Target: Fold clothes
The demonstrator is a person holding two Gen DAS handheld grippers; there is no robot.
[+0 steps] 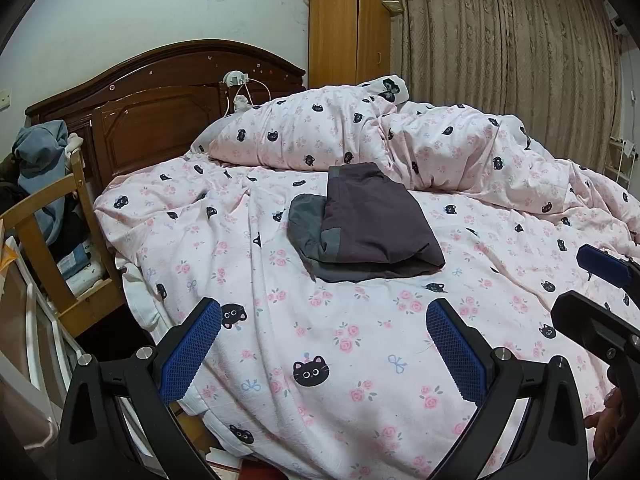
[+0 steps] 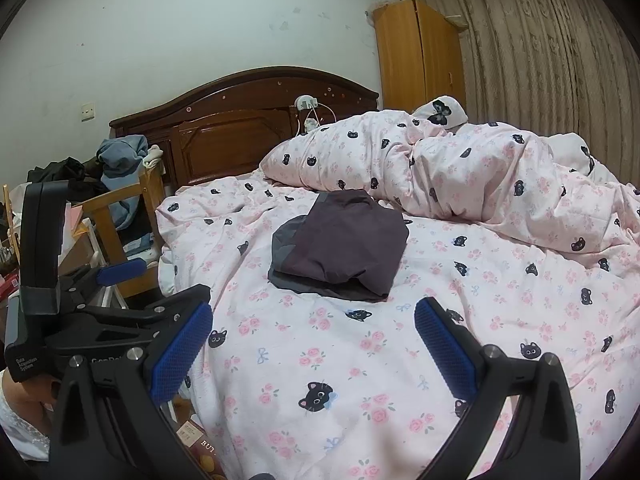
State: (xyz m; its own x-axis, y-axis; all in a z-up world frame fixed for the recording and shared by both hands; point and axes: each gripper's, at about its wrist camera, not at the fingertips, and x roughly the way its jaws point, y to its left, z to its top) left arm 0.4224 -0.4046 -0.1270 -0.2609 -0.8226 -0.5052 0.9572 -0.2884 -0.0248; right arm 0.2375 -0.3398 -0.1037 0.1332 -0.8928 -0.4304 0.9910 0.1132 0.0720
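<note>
- A folded garment (image 1: 372, 224) – dark purple w/ grey panels – is seen lying on the bed (image 1: 320, 360), roughly mid-mattress, on the pink cat-and-rose sheet.
- The garment is laid in a compact rectangle; a grey rounded part sticks out at its left edge, and a grey layer shows under the near edge.
- A bunched duvet (image 1: 400, 140) in the same print is piled just behind the garment, toward the headboard (image 1: 160, 120); its edge is near the garment's far corner, contact can't be told.
- The left gripper (image 1: 324, 344) is held over the near part of the bed, fingers spread wide apart, nothing between the blue pads (image 1: 192, 352). It is kept well short of the garment.
- The right gripper (image 2: 314, 344) is likewise held w/ fingers wide apart and empty, over the sheet, apart from the garment (image 2: 340, 248).
- In the right view the left gripper's body is seen at the left edge; in the left view the right gripper's blue pad and black frame are seen at the right edge – the two tools are side by side.
- A wooden chair (image 1: 52, 248) heaped w/ clothes (image 1: 40, 152) is placed beside the bed on the left.
- A wooden cabinet (image 1: 348, 36) and a beige curtain (image 1: 500, 60) are seen behind the bed.
</note>
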